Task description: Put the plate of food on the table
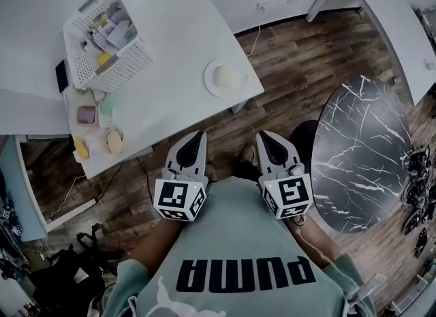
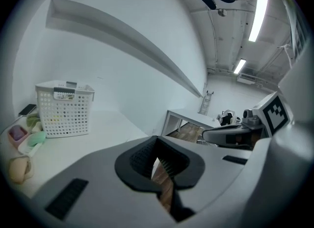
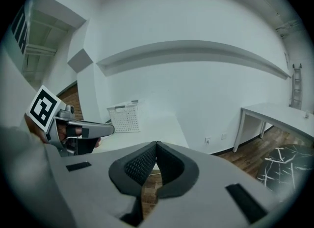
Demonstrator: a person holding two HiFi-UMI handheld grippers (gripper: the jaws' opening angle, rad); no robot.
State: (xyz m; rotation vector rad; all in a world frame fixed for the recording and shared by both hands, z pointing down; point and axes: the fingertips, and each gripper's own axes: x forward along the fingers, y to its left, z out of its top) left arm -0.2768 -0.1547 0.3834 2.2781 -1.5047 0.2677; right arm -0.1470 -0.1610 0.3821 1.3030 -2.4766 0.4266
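Observation:
A white plate (image 1: 221,77) with a pale round piece of food sits near the right corner of the white table (image 1: 170,43) in the head view. My left gripper (image 1: 199,136) and right gripper (image 1: 261,136) hover side by side over the wooden floor, just short of the table's near edge and below the plate. Both are shut with nothing between the jaws, as the left gripper view (image 2: 156,139) and the right gripper view (image 3: 156,145) also show. The plate is hidden in both gripper views.
A white perforated basket (image 1: 107,39) full of small items stands at the table's far left, with several pastel food toys (image 1: 95,114) beside it. A round black marble table (image 1: 371,152) stands to my right. Another white table (image 1: 398,16) is at the far right.

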